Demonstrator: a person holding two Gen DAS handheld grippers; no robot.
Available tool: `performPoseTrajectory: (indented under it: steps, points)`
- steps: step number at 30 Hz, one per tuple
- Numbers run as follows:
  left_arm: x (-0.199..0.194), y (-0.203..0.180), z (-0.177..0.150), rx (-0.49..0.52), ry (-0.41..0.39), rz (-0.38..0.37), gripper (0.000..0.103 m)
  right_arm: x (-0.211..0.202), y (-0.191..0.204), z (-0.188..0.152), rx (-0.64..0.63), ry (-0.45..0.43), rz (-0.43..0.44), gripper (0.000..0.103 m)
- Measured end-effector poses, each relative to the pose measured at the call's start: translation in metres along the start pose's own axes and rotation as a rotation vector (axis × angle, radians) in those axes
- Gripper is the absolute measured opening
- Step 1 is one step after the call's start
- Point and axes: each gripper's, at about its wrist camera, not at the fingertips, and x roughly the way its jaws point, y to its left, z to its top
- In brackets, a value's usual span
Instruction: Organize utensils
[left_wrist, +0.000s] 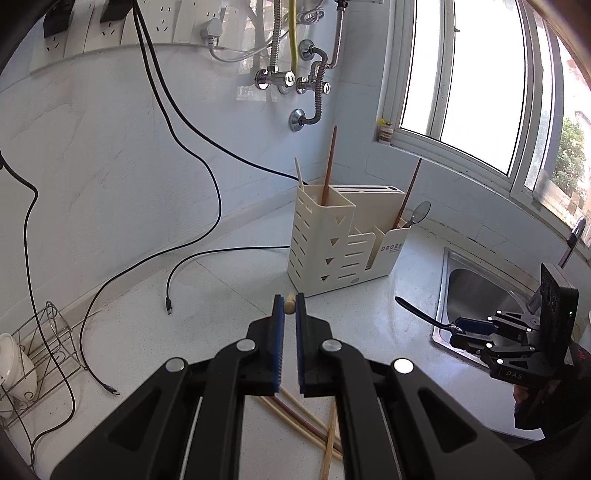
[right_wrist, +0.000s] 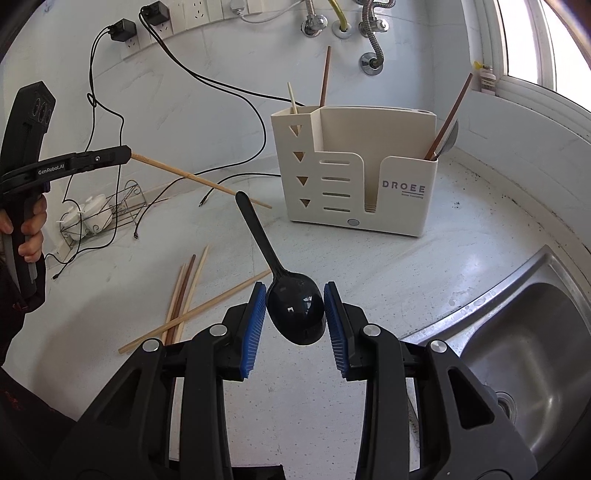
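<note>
A light, stiff black spoon (right_wrist: 284, 291) was clamped by its slick bowl in the right gripper (right_wrist: 295, 314). A thin chopstick (right_wrist: 201, 180), probably bamboo, was pinched near one end in the left gripper (left_wrist: 290, 306). Farther off stood the cream holder (right_wrist: 354, 173).

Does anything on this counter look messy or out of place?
Yes. Several chopsticks lie scattered and crossed on the counter instead of standing in the cream holder, and loose black cables trail across the surface.
</note>
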Motion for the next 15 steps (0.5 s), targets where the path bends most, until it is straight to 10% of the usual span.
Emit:
performPoseTrajectory:
  steps: [15]
  points:
    - [-0.056,-0.012,0.068,0.012,-0.179,-0.040,0.005,-0.022,-0.043,0.060,-0.035,-0.087,-0.137,0.031]
